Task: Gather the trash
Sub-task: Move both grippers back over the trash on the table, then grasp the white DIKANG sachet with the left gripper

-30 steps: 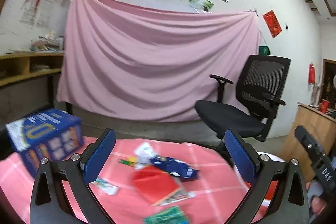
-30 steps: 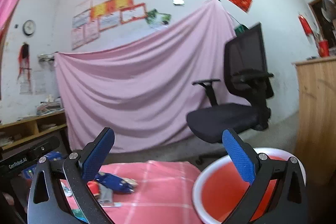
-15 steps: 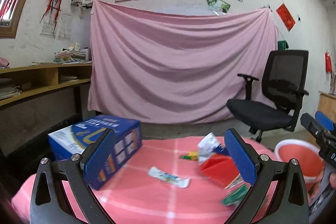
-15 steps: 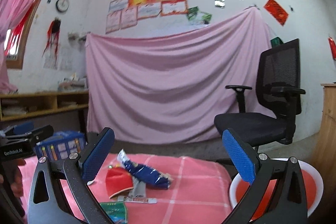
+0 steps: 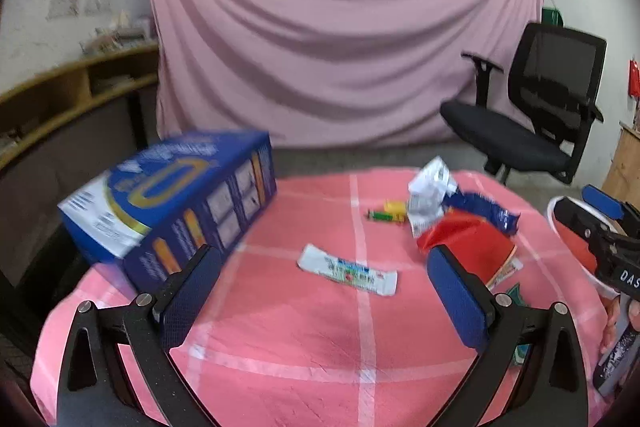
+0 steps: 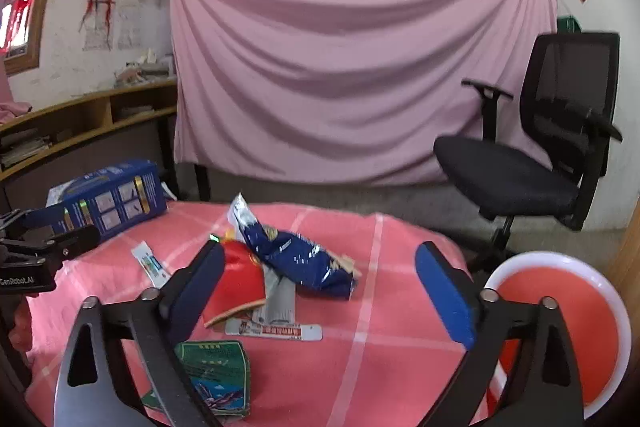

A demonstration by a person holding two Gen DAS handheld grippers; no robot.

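The right gripper [image 6: 318, 279] has its two blue pads wide apart, and they are closing a little now. Nothing is pinched between them. Just past them lies a little heap of trash: a blue snack bag [image 6: 298, 259], a red wrapper [image 6: 238, 283] partly under it, and a long white strip [image 6: 274, 331] flat on the cloth. A green packet [image 6: 218, 373] lies closest, down by the left pad.

The left gripper [image 5: 320, 301] is spread wide too, and it holds nothing. In front of it, on its own, lies a flat white wrapper [image 5: 348, 270]. Farther back I see a crumpled white bag [image 5: 430, 189] and a small green and yellow bit [image 5: 386, 213] beside the heap. A big blue box [image 5: 172, 199] stands at the left edge of the table [image 5: 280, 339], which wears a pink checked cloth.

The red bin with a white rim [image 6: 560, 307] waits low at the right side of the table. I can see no trash inside the part that shows.

So I think the job is only just starting. All the trash is still on the table. Each piece must be picked up and dropped in the bin.
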